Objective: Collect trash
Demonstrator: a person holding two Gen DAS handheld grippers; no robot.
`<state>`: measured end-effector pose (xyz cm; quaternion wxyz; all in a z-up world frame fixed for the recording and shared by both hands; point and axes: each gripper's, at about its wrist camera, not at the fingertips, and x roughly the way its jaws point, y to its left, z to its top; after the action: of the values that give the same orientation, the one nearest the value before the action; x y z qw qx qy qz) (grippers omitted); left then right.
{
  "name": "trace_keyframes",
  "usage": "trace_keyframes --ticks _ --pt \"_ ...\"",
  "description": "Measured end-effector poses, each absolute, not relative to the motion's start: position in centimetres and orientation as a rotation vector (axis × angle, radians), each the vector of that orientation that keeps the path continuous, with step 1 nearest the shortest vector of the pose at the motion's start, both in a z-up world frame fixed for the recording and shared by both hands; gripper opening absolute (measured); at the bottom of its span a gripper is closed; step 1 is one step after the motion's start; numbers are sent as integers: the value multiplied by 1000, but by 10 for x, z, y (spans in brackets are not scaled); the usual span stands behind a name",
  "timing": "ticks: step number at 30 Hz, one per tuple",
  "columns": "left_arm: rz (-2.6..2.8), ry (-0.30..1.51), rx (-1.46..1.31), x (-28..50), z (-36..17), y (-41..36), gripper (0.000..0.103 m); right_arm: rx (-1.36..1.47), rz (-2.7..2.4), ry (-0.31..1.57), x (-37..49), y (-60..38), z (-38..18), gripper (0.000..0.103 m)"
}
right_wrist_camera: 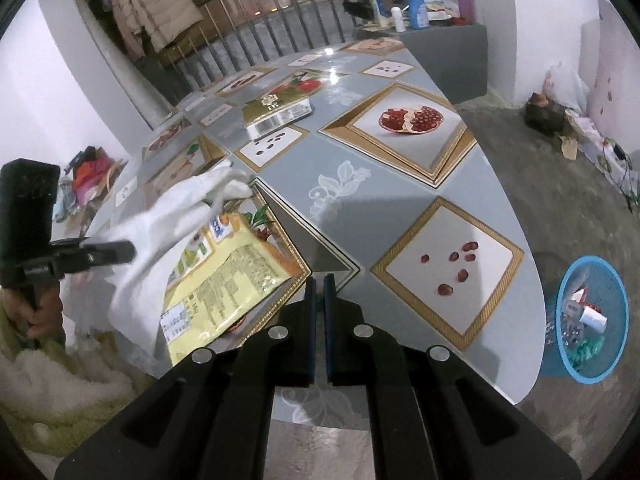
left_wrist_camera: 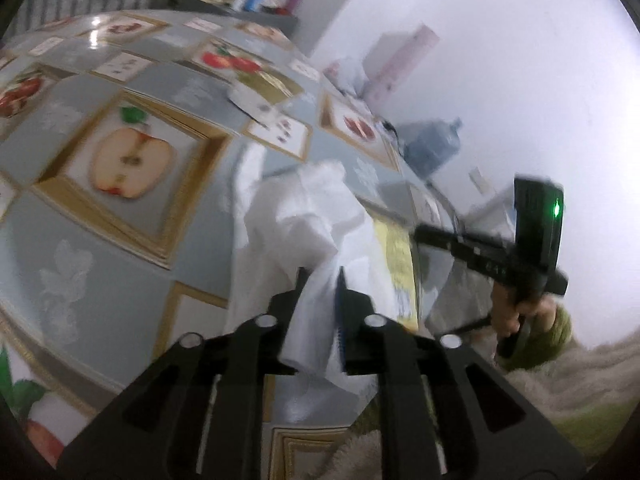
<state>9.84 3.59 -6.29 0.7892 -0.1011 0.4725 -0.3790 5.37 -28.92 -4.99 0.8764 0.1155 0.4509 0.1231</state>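
Left gripper (left_wrist_camera: pixel 320 276) fingers grasping white tissue (left_wrist_camera: pixel 304 216); right gripper (right_wrist_camera: pixel 319 280) fingers clenched, empty

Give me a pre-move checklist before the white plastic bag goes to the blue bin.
1. Left gripper on the white plastic bag: ok, the bag sits between its fingers and hangs lifted over the table.
2. Grip firmness: cannot tell, the left wrist view is blurred.
3. Right gripper free: ok, jaws shut on nothing.
4. Blue bin located: ok, on the floor past the table edge, already holding trash.
5. Yellow snack packet clear of the bag: not ok, the bag drapes over its near end.
6. Remaining trash: not ok, the gold box lies on the table.
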Motion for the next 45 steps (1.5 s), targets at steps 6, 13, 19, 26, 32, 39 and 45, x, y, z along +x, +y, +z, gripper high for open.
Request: trace_keyframes --ticks 6,13,19,26,32,39,45 --pt "-753 987 -365 110 -56 66 25 255 267 936 56 -286 -49 4" --pt "-565 955 -544 124 -59 109 69 276 267 933 53 -285 -49 4" --pt "-442 860 -530 116 -43 135 70 277 267 933 53 -285 -50 4" --pt "-737 862 -310 73 -16 106 70 291 273 934 53 -284 -53 4" --pt "-838 943 -275 43 -26 94 68 286 284 931 50 -281 -52 4" --pt "-843 952 -290 50 -41 77 59 292 286 927 48 -282 -52 4" --pt "-827 910 -279 59 -40 68 45 299 285 921 48 -282 -54 4"
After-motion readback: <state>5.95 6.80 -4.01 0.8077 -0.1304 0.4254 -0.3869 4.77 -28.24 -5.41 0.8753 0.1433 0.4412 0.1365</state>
